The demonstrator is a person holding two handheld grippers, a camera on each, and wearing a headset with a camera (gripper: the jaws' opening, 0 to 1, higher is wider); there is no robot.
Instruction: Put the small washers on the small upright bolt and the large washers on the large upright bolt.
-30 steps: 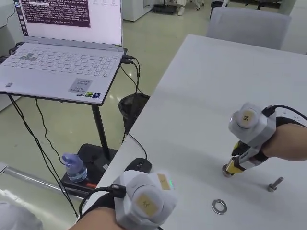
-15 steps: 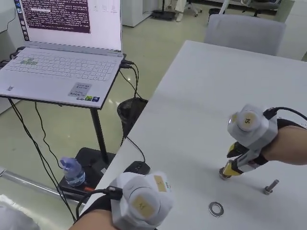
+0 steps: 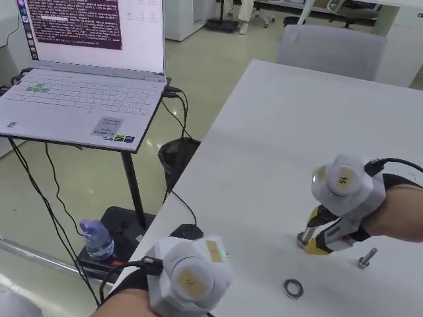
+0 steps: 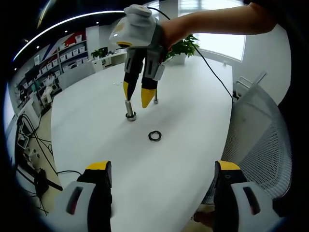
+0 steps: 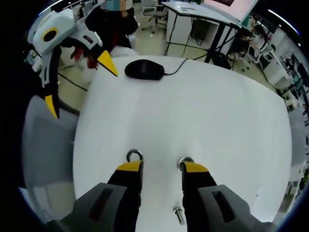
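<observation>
Meanwhile, both grippers stand parted, holding nothing.
Right gripper (image 5: 161, 166): large upright steel bolt (image 5: 184, 162) at one tip, loose steel ring washer (image 5: 134, 155) by the other; left gripper (image 4: 162, 166) gapes wider. Head view: white laptop (image 3: 86, 99) upper left, past the edge of the bare white table (image 3: 297, 119).

Open laptop (image 3: 79, 99) on a black stand (image 3: 132, 181), off the white table's (image 3: 277, 145) left edge. Black mouse (image 3: 187, 232) at that edge. Grey chair (image 3: 330, 49) at the far edge. Water bottle (image 3: 97, 239) by the stand's foot.
</observation>
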